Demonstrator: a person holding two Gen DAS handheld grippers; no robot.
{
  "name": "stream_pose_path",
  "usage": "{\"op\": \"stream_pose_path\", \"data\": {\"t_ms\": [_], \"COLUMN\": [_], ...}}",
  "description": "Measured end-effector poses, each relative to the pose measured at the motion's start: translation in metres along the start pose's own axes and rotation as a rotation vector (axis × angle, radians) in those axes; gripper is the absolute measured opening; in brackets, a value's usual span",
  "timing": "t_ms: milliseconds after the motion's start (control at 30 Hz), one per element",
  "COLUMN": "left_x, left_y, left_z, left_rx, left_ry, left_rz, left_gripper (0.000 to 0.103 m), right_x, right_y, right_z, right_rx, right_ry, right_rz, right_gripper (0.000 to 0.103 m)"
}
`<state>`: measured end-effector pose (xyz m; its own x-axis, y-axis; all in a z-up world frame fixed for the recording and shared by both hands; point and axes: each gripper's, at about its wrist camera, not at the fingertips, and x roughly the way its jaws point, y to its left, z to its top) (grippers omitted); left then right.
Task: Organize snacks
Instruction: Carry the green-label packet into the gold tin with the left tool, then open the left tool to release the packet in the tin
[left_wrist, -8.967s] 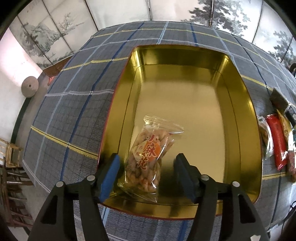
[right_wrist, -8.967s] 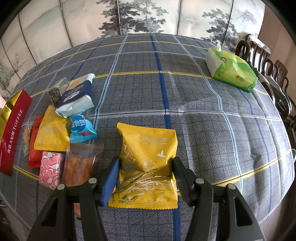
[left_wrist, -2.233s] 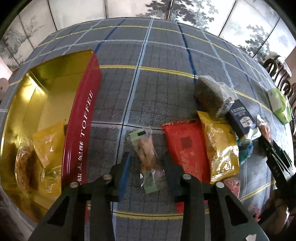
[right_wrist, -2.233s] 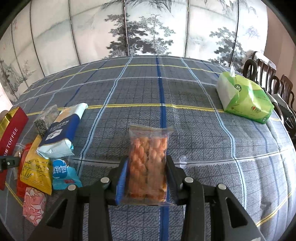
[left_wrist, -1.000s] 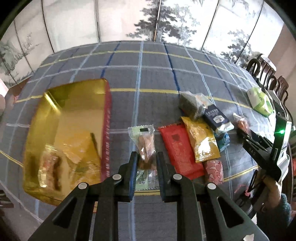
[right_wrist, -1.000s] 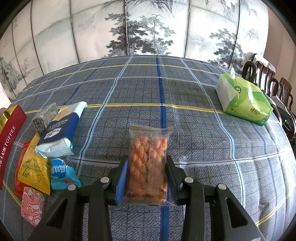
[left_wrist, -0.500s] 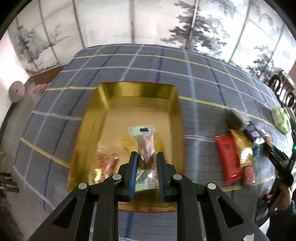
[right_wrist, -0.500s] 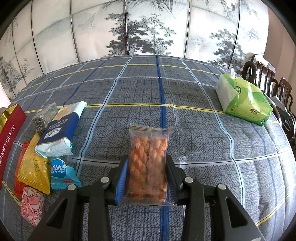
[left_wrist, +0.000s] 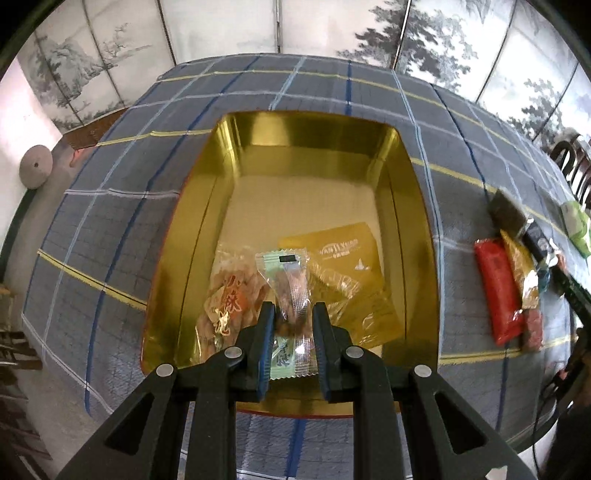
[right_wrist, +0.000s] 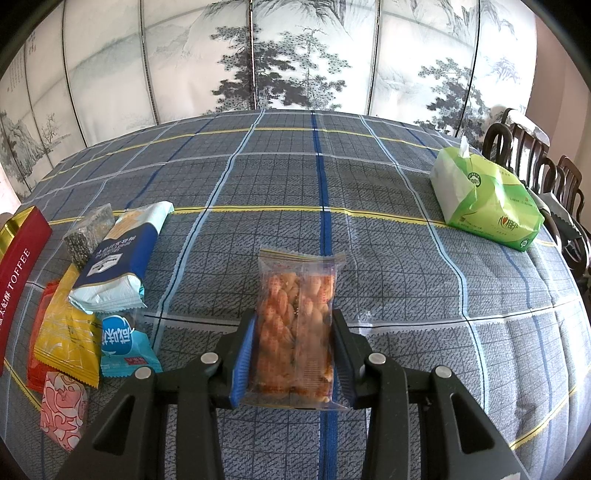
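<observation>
Left gripper (left_wrist: 293, 325): fingers clamped on green-topped clear snack packet (left_wrist: 290, 291), held above gold tin (left_wrist: 413, 192) on counter (left_wrist: 122, 206). In tin: twist-snack bag (left_wrist: 229, 295), yellow packet (left_wrist: 347, 254). Right gripper (right_wrist: 294, 347): fingers gripping clear bag of orange twists (right_wrist: 295, 328) over counter, remaining snacks at left.

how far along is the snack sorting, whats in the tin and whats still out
Done: two packets lie in the gold tin, a clear twist-snack bag and a yellow packet.
In hand: the left gripper holds a small green-ended packet over the tin; the right gripper holds a clear fried-twist packet above the table.
Left: six or so packets beside the tin, including the navy packet and the pink one.
</observation>
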<state>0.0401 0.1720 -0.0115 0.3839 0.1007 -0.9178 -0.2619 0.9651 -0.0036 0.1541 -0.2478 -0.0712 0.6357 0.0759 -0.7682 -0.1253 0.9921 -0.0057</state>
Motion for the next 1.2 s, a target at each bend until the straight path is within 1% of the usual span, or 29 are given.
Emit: {"op": "stream_pose_path", "data": {"t_ms": [467, 633, 833, 1000, 1200], "left_x": [0.018, 0.022, 0.024, 0.025, 0.021], "left_y": [0.006, 0.008, 0.010, 0.011, 0.008], "left_z": [-0.006, -0.007, -0.008, -0.007, -0.008], "left_rx": [0.032, 0.027, 0.023, 0.028, 0.044], "left_ry": [0.029, 0.041, 0.044, 0.047, 0.037], "left_rz": [0.049, 0.048, 0.053, 0.048, 0.049], "left_gripper": [0.018, 0.018, 0.021, 0.022, 0.032], "right_x": [-0.001, -0.001, -0.001, -0.001, -0.001], "right_y": [0.000, -0.001, -0.001, -0.001, -0.001], "right_z": [0.000, 0.000, 0.000, 0.000, 0.000], "right_rx": [-0.001, -0.001, -0.002, -0.002, -0.002], "right_ry": [0.000, 0.000, 0.001, 0.000, 0.001], "right_rz": [0.000, 0.000, 0.000, -0.001, 0.000], "right_gripper": [0.040, 0.040, 0.040, 0.038, 0.038]}}
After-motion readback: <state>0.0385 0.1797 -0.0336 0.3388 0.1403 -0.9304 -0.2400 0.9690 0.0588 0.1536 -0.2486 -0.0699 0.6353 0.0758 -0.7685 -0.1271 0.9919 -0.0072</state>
